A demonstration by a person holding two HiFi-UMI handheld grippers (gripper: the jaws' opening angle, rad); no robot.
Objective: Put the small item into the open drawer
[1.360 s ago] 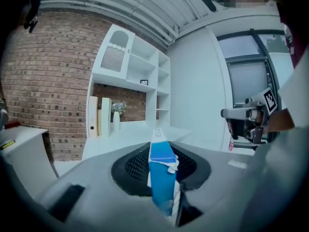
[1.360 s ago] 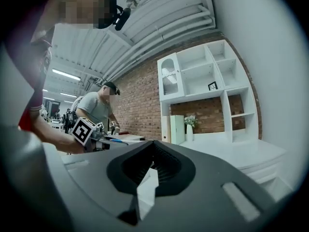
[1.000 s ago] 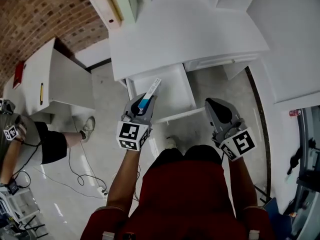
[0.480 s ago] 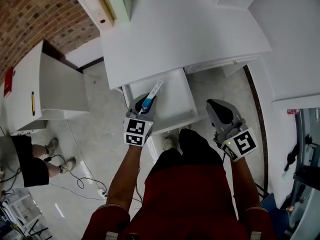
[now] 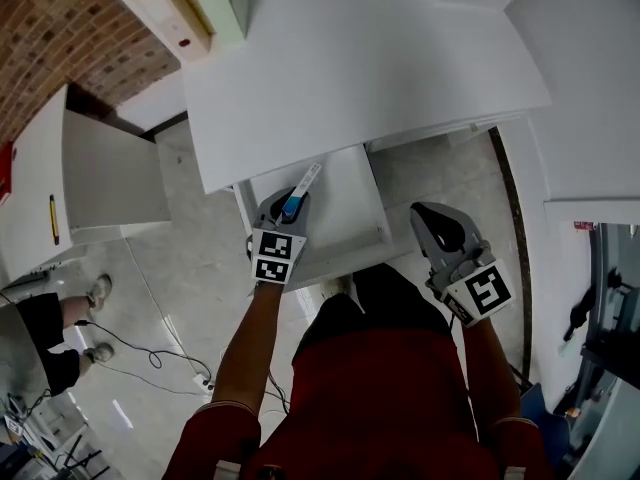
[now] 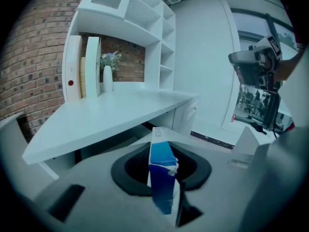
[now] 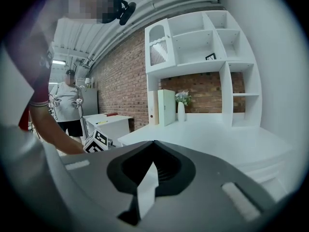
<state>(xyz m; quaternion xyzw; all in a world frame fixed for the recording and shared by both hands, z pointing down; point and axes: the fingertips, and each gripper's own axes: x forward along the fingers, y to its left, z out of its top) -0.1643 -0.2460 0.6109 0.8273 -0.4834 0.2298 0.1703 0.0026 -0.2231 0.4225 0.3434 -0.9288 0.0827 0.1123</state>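
A small blue-and-white box (image 5: pixel 301 190) sticks out forward from my left gripper (image 5: pixel 290 202), which is shut on it. The gripper and box hang over the left part of the open white drawer (image 5: pixel 350 208), which is pulled out from under the white desk (image 5: pixel 340 68). In the left gripper view the box (image 6: pixel 161 178) stands upright between the jaws, with the desk top (image 6: pixel 111 112) ahead. My right gripper (image 5: pixel 433 215) is shut and empty, to the right of the drawer and above the floor. Its closed tips (image 7: pixel 147 180) point at the desk.
A white cabinet (image 5: pixel 85 168) stands at the left by a brick wall (image 5: pixel 60 38). Binders (image 5: pixel 195 3) lean on the desk's back left. A cable (image 5: pixel 160 343) and another person's legs (image 5: pixel 70 333) are on the floor at left. A white shelf unit (image 7: pixel 203 47) rises behind the desk.
The left gripper with the box has moved forward, further over the drawer. The view has shifted toward the desk. The right gripper has barely moved. The other person has drifted further left.
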